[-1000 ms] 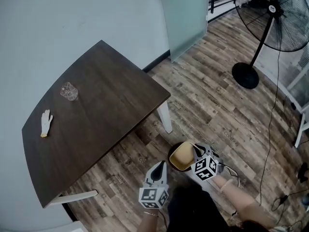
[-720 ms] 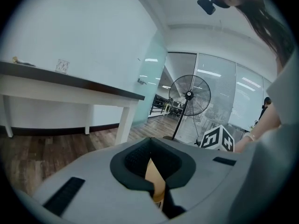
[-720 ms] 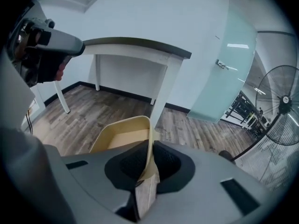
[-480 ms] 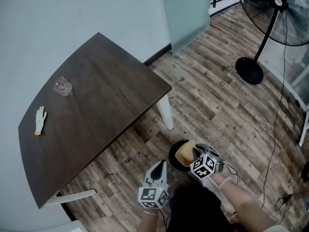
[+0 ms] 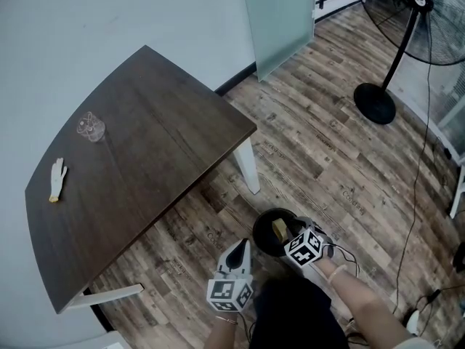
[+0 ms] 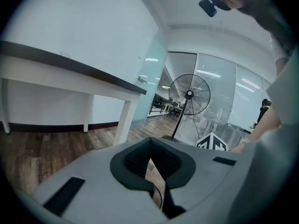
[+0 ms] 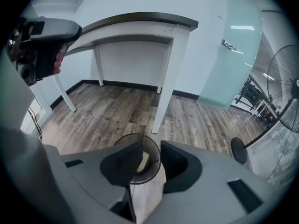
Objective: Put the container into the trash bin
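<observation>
A black round trash bin (image 5: 260, 233) stands on the wood floor beside the table leg. The tan container (image 5: 280, 229) lies inside it, free of both grippers. My right gripper (image 5: 291, 233) hangs just over the bin's right rim, pointing steeply down, its jaws opening with nothing between them. In the right gripper view the bin (image 7: 135, 135) and the container (image 7: 144, 161) show through the gap of that gripper (image 7: 150, 148). My left gripper (image 5: 240, 245) is held left of the bin, nearly level, shut and empty (image 6: 150, 149).
A dark wooden table (image 5: 145, 144) with white legs (image 7: 166, 92) stands to the left, carrying a glass (image 5: 91, 127) and a small white item (image 5: 57, 179). A standing fan (image 5: 378, 107) and its cable occupy the floor on the right. Wall and frosted door lie behind.
The right gripper sank towards the bin and let go of the container, which now lies down in the bin. Its jaws have spread. The left gripper also dropped lower.
</observation>
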A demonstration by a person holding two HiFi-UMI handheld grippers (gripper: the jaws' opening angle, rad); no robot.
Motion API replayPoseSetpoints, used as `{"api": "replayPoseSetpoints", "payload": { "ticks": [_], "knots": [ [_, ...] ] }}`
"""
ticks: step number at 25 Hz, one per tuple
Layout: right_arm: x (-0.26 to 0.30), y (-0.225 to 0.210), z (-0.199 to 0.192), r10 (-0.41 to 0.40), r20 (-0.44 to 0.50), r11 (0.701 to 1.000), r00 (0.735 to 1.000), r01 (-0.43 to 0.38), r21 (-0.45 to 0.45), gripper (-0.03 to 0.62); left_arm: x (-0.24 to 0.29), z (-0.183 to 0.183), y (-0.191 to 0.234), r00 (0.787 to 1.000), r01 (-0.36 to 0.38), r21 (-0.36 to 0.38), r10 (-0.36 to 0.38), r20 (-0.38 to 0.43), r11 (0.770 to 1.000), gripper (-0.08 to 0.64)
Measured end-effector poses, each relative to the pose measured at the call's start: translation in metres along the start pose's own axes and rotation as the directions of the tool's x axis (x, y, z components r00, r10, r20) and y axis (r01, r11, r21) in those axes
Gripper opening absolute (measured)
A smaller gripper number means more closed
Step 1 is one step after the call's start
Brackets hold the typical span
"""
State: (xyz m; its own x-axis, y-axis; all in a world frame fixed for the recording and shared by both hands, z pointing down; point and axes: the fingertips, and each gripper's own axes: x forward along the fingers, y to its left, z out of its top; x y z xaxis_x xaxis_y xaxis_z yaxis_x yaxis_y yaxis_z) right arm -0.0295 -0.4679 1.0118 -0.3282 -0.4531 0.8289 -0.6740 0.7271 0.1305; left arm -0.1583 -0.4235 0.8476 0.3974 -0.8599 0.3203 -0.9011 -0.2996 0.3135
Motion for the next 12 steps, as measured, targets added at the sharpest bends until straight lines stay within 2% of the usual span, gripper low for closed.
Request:
{"api": "replayPoseSetpoints", "payload": {
  "ticks": [8,12],
  "knots": [
    [-0.057,0.008,0.022,0.014,0.015,0.999,1.000,-0.014,0.039,0.124,-0.027,0.040,-0.028,1.000,0.015,-0.003,-0.015,-0.009,1.000,0.018],
    [-0.095,0.012,0.041,0.011,0.037,0.999,0.999,-0.012,0.029,0.119,-0.046,0.070,-0.045,1.000,0.024,-0.002,-0.024,-0.007,1.000,0.018]
  ]
}}
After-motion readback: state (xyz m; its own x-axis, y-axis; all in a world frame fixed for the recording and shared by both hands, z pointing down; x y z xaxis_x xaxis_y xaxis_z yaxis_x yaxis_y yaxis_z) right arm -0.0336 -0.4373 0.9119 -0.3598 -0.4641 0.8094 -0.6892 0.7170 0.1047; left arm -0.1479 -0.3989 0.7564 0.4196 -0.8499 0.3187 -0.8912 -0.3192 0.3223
